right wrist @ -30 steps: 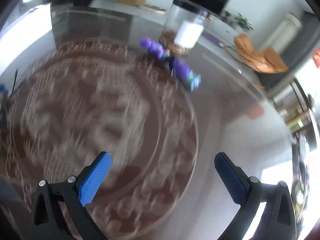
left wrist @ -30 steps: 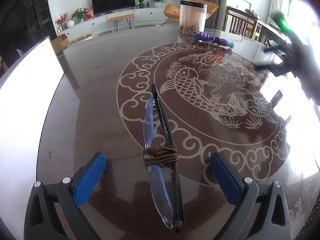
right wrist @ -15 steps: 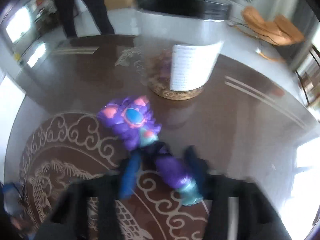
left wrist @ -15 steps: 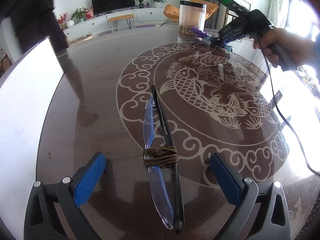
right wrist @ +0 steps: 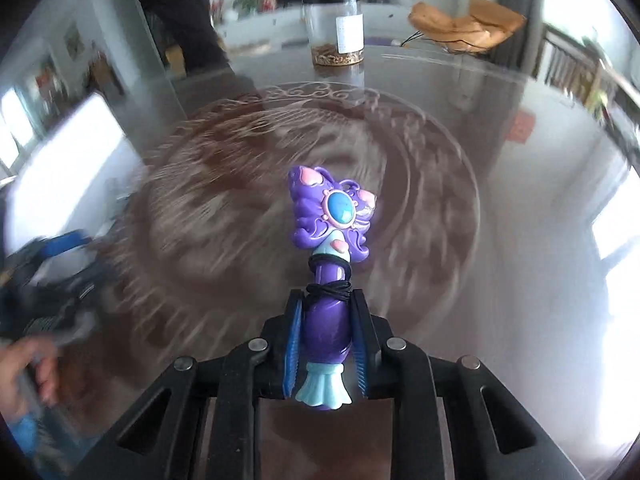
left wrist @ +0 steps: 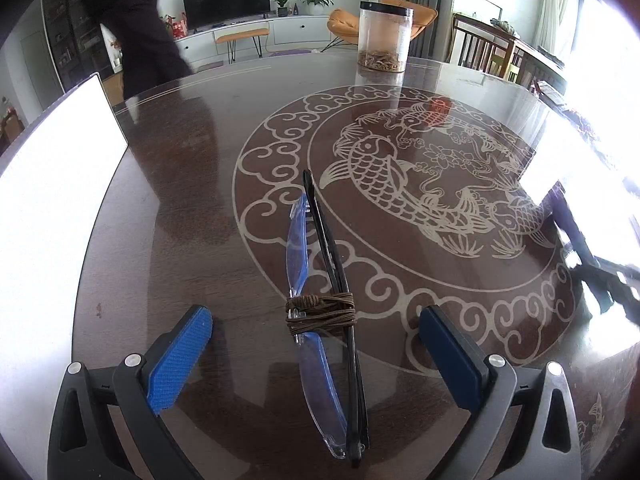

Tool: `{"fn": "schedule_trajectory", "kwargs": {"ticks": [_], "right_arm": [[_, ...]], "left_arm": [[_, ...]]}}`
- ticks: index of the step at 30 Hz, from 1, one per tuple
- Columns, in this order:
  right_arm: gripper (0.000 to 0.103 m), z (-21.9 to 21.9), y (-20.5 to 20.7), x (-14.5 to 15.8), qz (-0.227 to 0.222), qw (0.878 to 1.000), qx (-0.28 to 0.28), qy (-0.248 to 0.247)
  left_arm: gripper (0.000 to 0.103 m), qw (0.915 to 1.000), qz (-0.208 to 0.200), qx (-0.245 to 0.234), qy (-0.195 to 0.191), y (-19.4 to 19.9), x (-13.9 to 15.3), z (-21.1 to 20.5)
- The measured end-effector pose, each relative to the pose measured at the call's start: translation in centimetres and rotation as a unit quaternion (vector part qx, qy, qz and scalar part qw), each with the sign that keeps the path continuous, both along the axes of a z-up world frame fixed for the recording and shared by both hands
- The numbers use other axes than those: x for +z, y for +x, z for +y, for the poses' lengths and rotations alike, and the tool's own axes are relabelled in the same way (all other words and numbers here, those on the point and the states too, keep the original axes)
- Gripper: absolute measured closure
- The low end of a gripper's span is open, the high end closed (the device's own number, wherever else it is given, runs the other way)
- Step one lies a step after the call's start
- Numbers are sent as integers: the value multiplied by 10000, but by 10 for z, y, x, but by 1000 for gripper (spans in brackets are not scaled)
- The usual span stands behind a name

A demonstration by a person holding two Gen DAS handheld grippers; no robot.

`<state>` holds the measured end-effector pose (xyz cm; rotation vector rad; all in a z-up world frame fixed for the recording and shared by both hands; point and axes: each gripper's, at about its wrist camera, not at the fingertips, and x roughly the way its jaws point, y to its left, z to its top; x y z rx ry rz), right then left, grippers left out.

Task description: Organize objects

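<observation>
Right hand-held gripper (right wrist: 325,344): I have it clamped on the purple toy wand (right wrist: 328,280), above the surface (right wrist: 500,240).
Left hand-held gripper (left wrist: 316,344): fingers apart, resting low.
Folded glasses (left wrist: 324,312): between my left fingers, cord-wrapped.
Jar (left wrist: 385,36): far ahead.

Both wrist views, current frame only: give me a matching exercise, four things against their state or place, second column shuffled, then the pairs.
Things:
1. purple toy wand
2. folded glasses
3. clear jar
4. left gripper

States:
A. standing upright at the far side of the table
B. clamped between the shut jaws of the right gripper
C. jaws wide open, one on each side of the glasses, touching nothing
D. lying on the table, bound with brown cord

Pairs: 1-B, 2-D, 3-A, 4-C
</observation>
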<state>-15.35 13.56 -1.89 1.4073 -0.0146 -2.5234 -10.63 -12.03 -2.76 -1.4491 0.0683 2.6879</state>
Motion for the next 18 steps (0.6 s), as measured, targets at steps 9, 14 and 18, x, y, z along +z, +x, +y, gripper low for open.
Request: {"fn": "schedule_trajectory", "kwargs": {"ticks": [9, 14, 18], "right_arm": [[4, -15, 36, -4, 405, 9988, -287, -30], [0, -34, 42, -8, 287, 9973, 40, 679], [0, -35, 39, -6, 293, 9973, 37, 670]], "left_arm": [[0, 10000, 3, 3, -13, 0, 0, -1], [0, 10000, 0, 2, -14, 0, 0, -1], [0, 10000, 3, 3, -13, 0, 0, -1]]}}
